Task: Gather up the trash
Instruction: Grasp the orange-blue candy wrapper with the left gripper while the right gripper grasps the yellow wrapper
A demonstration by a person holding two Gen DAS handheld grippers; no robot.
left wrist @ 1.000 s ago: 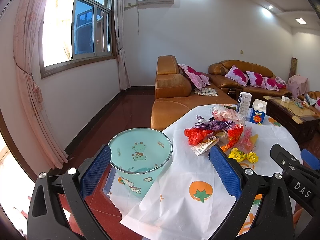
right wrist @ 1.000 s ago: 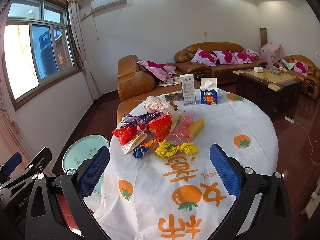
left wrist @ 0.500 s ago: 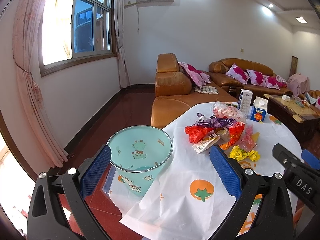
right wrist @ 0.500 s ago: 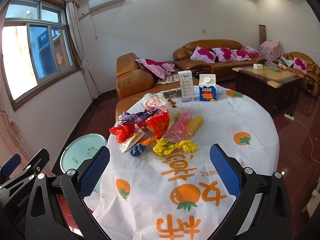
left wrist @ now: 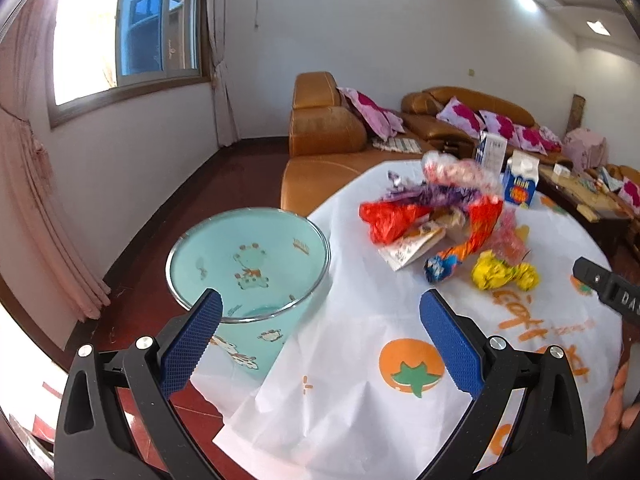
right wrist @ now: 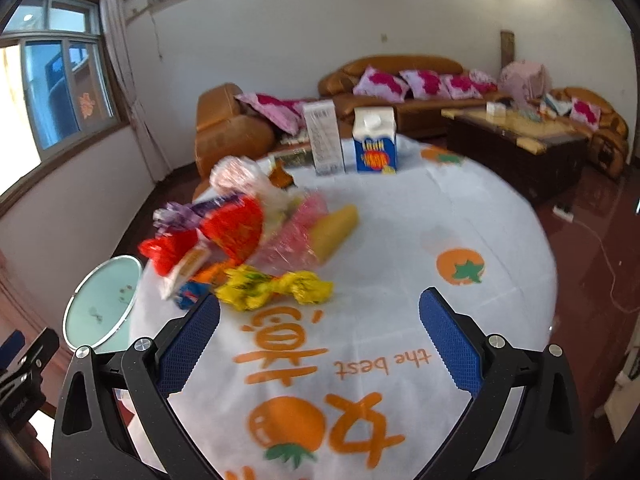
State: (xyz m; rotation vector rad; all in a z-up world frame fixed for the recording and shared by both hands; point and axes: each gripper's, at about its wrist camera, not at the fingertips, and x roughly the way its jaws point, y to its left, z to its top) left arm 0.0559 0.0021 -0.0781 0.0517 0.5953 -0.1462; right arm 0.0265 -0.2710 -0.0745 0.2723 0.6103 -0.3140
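A heap of crumpled wrappers (left wrist: 436, 216) lies on the round table with a white orange-print cloth (left wrist: 360, 368); a yellow wrapper (left wrist: 503, 274) lies nearest. It shows in the right wrist view too: the heap (right wrist: 236, 236), the yellow wrapper (right wrist: 276, 289). A light-blue bin (left wrist: 248, 264) stands on the floor by the table's left edge, also in the right wrist view (right wrist: 102, 302). My left gripper (left wrist: 320, 324) is open and empty, above the bin's rim and the table edge. My right gripper (right wrist: 320, 324) is open and empty, above the cloth just short of the yellow wrapper.
A blue milk carton (right wrist: 375, 140) and a white box (right wrist: 323, 138) stand at the table's far side. Brown sofas (left wrist: 332, 140) with pink cushions and a wooden coffee table (right wrist: 516, 148) stand behind. A window and curtain are on the left wall.
Both grippers have moved forward and tilted down toward the table. The wrappers and the bin appear larger and closer. Both grippers stay open.
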